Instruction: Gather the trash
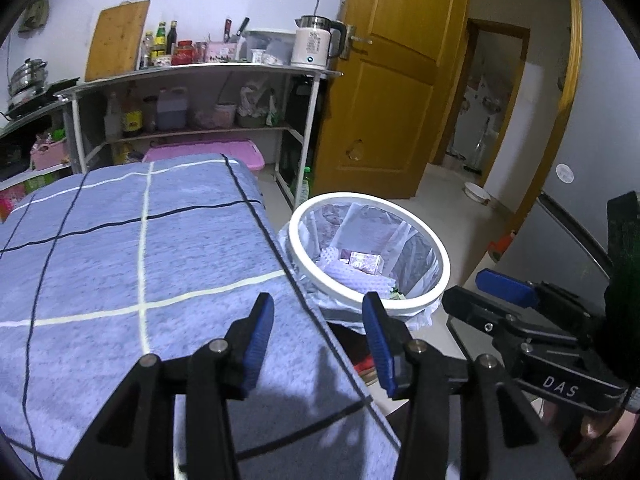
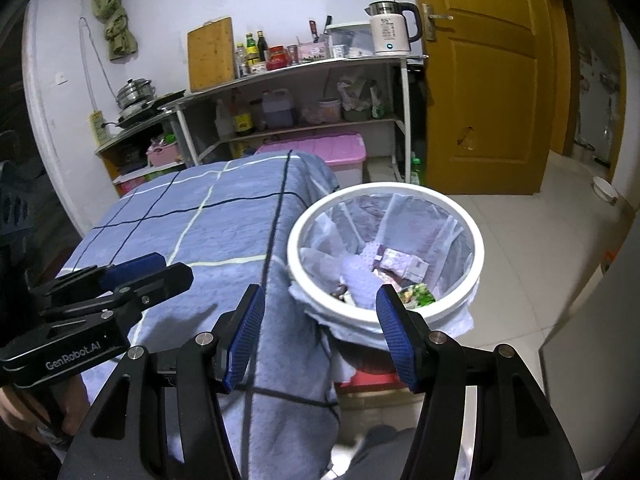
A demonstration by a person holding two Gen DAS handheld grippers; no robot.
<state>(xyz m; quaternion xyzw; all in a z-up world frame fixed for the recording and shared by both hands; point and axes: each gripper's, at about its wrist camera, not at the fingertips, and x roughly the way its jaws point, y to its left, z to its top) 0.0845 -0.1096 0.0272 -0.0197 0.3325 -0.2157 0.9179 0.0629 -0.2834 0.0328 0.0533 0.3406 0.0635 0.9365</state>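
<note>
2 tools (image 1: 318, 308) (image 2: 320, 302) empty, bin (image 2: 460, 220) contents jumbled

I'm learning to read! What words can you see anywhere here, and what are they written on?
"DAS": on the side of the right gripper, seen from the left wrist.
"GenRobot.AI": on the side of the left gripper, seen from the right wrist.
Kettle print: too small to read.
Bottle labels on the shelf: too blurred.
Wrappers in the trash bin: unreadable.

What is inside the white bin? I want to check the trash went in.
Inside the white bin, within its clear liner: a pink-patterned carton, white foam wrap and a green wrapper. Anything beneath these is covered.
</note>
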